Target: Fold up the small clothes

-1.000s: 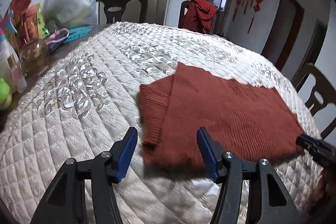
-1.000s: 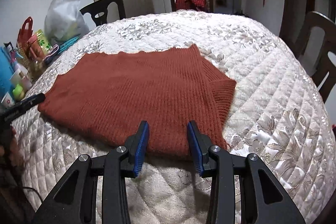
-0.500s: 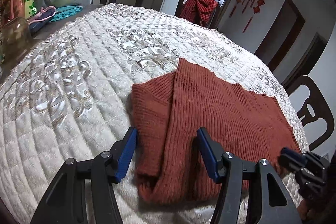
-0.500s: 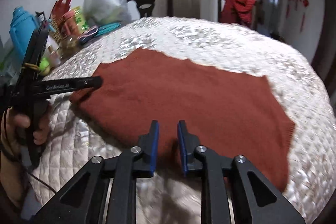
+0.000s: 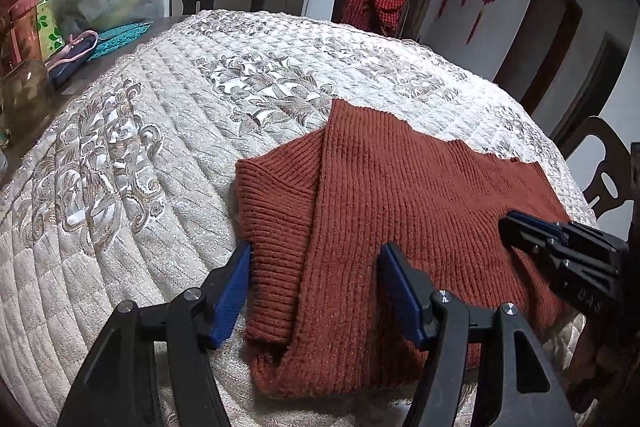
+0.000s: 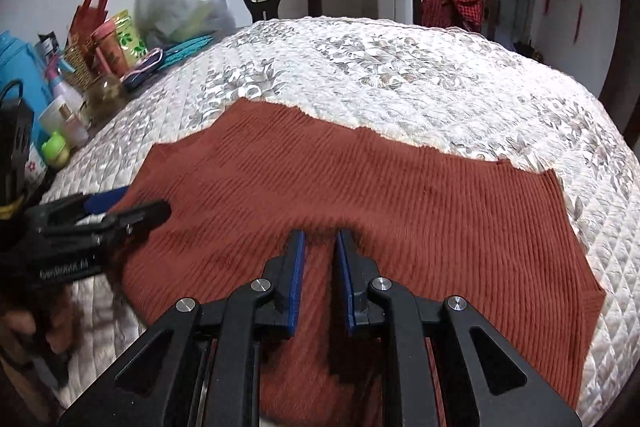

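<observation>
Left side first: my left hand-held gripper [image 5: 316, 253] sits low over the near-left corner of the sweater [image 5: 408, 183], jaws apart and opening wider. The folded-in sleeve [image 5: 276, 215] and a strip of the body lie between them, but neither pad presses the knit, so no grip yet.

The sweater lies flat on the quilted table [image 5: 132, 147], toward the near edge and long side across. The left sleeve is already tucked over the body. The far hem looks straight enough.

Over to the right: my right hand-held gripper [image 6: 320, 239] is on the near hem, about mid-width. Its jaws are drawn nearly together, and creases in the knit run toward the tips, so I read it as clamped on a pinch of fabric. The tips are blurred, tho.

Progress, my guess: the sleeves are done, approx halfway. Still left are the big fold of the body, near hem over to far hem or side over side, then a smooth-out. Nothing is lifted off the table yet.

Vs a sec ago: the left gripper hung short of the sweater with only cover beneath it. Now it straddles the corner, jaws a bit wider. The right one stood wide apart near the right-hand end of the hem. It has since slid along toward the middle and pinched in.
</observation>
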`<action>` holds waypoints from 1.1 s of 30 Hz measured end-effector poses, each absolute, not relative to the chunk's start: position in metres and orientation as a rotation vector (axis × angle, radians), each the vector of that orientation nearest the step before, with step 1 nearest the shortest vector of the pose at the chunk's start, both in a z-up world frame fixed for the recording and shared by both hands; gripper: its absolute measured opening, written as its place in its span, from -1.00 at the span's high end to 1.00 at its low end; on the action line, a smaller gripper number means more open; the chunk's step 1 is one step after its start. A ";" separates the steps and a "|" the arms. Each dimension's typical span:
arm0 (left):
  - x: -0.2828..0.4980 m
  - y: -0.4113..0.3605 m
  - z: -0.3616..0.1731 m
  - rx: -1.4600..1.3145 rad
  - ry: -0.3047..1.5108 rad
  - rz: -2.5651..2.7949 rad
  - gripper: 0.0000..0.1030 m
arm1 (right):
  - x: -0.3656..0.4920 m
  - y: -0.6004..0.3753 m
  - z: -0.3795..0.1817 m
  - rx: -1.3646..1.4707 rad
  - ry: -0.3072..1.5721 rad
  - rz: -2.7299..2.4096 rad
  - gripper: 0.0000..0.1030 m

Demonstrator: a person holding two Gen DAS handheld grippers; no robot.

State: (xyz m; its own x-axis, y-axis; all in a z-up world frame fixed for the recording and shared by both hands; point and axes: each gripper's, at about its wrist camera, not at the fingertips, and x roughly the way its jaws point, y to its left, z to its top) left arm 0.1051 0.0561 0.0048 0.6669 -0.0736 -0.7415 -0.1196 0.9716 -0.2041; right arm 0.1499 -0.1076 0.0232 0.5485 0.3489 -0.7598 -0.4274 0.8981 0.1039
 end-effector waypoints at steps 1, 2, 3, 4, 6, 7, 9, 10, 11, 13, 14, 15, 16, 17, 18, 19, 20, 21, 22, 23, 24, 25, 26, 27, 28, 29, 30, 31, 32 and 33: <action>0.105 0.056 0.005 -0.245 0.843 0.026 -0.30 | 0.152 -0.109 0.024 -0.090 0.879 0.467 0.67; 0.105 0.056 0.005 -0.245 0.842 0.026 -0.30 | 0.153 -0.110 0.024 -0.079 0.880 0.476 0.67; 0.105 0.056 0.005 -0.244 0.842 0.026 -0.30 | 0.154 -0.112 0.024 -0.070 0.881 0.485 0.67; 0.105 0.056 0.005 -0.245 0.842 0.026 -0.30 | 0.154 -0.113 0.024 -0.063 0.881 0.490 0.67; 0.105 0.056 0.005 -0.245 0.842 0.025 -0.31 | 0.152 -0.117 0.025 -0.041 0.886 0.494 0.67; 0.105 0.056 0.005 -0.244 0.842 0.026 -0.31 | 0.149 -0.119 0.027 -0.036 0.887 0.490 0.67; 0.105 0.056 0.005 -0.240 0.843 0.028 -0.31 | 0.135 -0.120 0.034 -0.039 0.860 0.504 0.67; 0.105 0.056 0.005 -0.236 0.844 0.031 -0.31 | 0.129 -0.120 0.037 -0.042 0.850 0.512 0.67; 0.104 0.056 0.005 -0.235 0.844 0.031 -0.31 | 0.124 -0.119 0.039 -0.047 0.845 0.518 0.67; 0.105 0.056 0.004 -0.235 0.844 0.031 -0.31 | 0.115 -0.118 0.037 -0.054 0.850 0.520 0.67; 0.105 0.056 0.005 -0.235 0.844 0.031 -0.31 | 0.113 -0.118 0.035 -0.055 0.861 0.523 0.67; 0.105 0.056 0.005 -0.235 0.844 0.031 -0.31 | 0.111 -0.118 0.033 -0.056 0.871 0.524 0.67; 0.105 0.056 0.005 -0.234 0.844 0.031 -0.31 | 0.108 -0.117 0.030 -0.060 0.878 0.526 0.67; 0.105 0.056 0.005 -0.234 0.844 0.032 -0.31 | 0.106 -0.117 0.029 -0.062 0.877 0.528 0.67; 0.105 0.056 0.005 -0.234 0.844 0.032 -0.31 | 0.103 -0.117 0.029 -0.063 0.875 0.529 0.67; 0.104 0.056 0.005 -0.233 0.844 0.032 -0.31 | 0.101 -0.117 0.029 -0.061 0.874 0.531 0.67; 0.104 0.056 0.005 -0.233 0.844 0.032 -0.31 | 0.100 -0.117 0.029 -0.057 0.875 0.534 0.67; 0.104 0.056 0.005 -0.234 0.844 0.032 -0.31 | 0.099 -0.117 0.029 -0.053 0.878 0.538 0.67; 0.104 0.056 0.005 -0.234 0.844 0.032 -0.31 | 0.099 -0.117 0.029 -0.053 0.879 0.537 0.67; 0.104 0.055 0.005 -0.233 0.844 0.032 -0.31 | 0.101 -0.117 0.028 -0.057 0.879 0.537 0.67; 0.104 0.055 0.005 -0.233 0.844 0.032 -0.31 | 0.104 -0.117 0.028 -0.056 0.881 0.534 0.67; 0.104 0.056 0.005 -0.234 0.844 0.032 -0.31 | 0.108 -0.117 0.028 -0.052 0.883 0.527 0.67; 0.104 0.056 0.005 -0.234 0.844 0.032 -0.31 | 0.111 -0.117 0.028 -0.048 0.883 0.522 0.67; 0.104 0.055 0.005 -0.234 0.844 0.032 -0.31 | 0.115 -0.116 0.028 -0.044 0.882 0.518 0.67; 0.104 0.055 0.005 -0.234 0.844 0.032 -0.31 | 0.120 -0.116 0.028 -0.041 0.882 0.513 0.67; 0.104 0.055 0.005 -0.234 0.844 0.032 -0.31 | 0.125 -0.116 0.027 -0.034 0.885 0.507 0.67; 0.104 0.055 0.005 -0.234 0.844 0.031 -0.31 | 0.131 -0.117 0.026 -0.019 0.893 0.503 0.67; 0.104 0.055 0.005 -0.235 0.844 0.031 -0.31 | 0.134 -0.118 0.025 -0.004 0.900 0.502 0.67; 0.104 0.055 0.005 -0.234 0.844 0.031 -0.31 | 0.134 -0.120 0.025 0.012 0.905 0.503 0.67; 0.105 0.056 0.005 -0.235 0.844 0.031 -0.31 | 0.130 -0.120 0.026 0.016 0.903 0.506 0.67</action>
